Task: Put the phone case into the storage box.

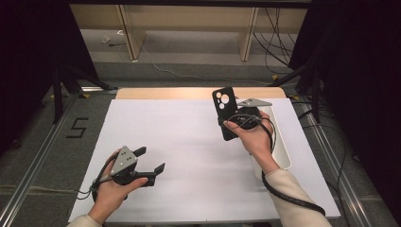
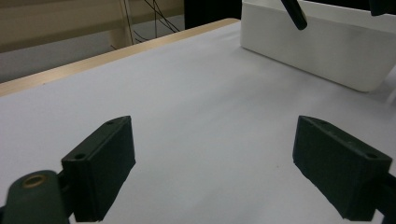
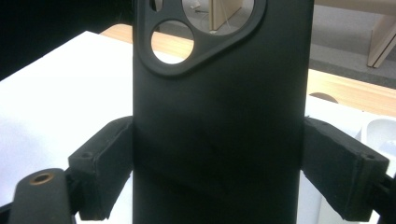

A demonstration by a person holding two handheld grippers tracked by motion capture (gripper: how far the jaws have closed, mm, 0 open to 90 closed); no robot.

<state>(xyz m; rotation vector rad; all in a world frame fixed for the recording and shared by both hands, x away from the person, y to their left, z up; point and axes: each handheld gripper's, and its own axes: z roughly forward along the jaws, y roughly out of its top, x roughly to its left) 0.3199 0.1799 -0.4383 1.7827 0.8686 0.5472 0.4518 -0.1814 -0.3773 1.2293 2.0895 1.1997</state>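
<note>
I am holding a black phone case [image 1: 226, 113] upright in the right hand-held gripper [image 1: 235, 119], above the table [image 1: 189, 142] at about 1 o'clock, its camera cutout uppermost. In the right gripper view the case [image 3: 219, 116] is standing between the two pads [image 3: 105, 163], which are pressing its long edges; a wide grip, but a grip. The left hand-held gripper [image 1: 150, 163] is resting low at 7 o'clock, jaws spread, nothing between them; its own view is looking along the bare white sheet [image 2: 196, 107] toward the white bin [image 2: 317, 51].

Judging the step: I am carrying the case clear of the bin [image 1: 279, 142], which is lying just to the right of the hand. To do it well I am keeping the squeeze even on both edges, since a soft case may bow or slip, and keeping it upright while travelling.

Hard to tell: the case's lower end is cut off by the frame in the right gripper view, the hand is covering the bin's near part, and the bin's contents are not readable.
</note>
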